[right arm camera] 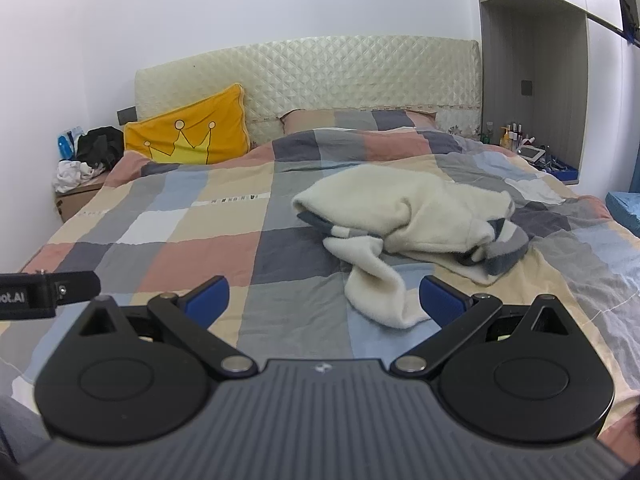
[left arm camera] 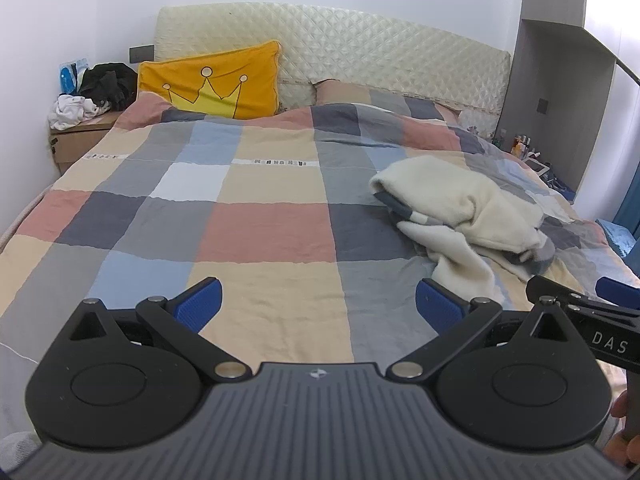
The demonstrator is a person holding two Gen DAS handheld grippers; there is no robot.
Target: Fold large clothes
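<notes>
A crumpled cream fleece garment [left arm camera: 464, 208] [right arm camera: 416, 216] with grey and white trim lies in a heap on the right half of the checked quilt [left arm camera: 256, 216] [right arm camera: 208, 240]. One cream sleeve [right arm camera: 376, 292] trails toward me. My left gripper [left arm camera: 318, 306] is open above the quilt's near edge, left of the garment, with nothing between its blue pads. My right gripper [right arm camera: 324, 300] is open too, hovering just short of the trailing sleeve, whose end lies beside the right pad [right arm camera: 440, 300]. The right gripper's body [left arm camera: 592, 320] shows at the edge of the left wrist view.
A yellow crown cushion [left arm camera: 212, 84] [right arm camera: 188, 132] leans on the quilted headboard [left arm camera: 360, 48]. A bedside cabinet [left arm camera: 76, 140] at the left holds black and white clothes. A shelf with bottles [right arm camera: 516, 136] stands at the right. A blue item [right arm camera: 624, 208] sits by the bed's right side.
</notes>
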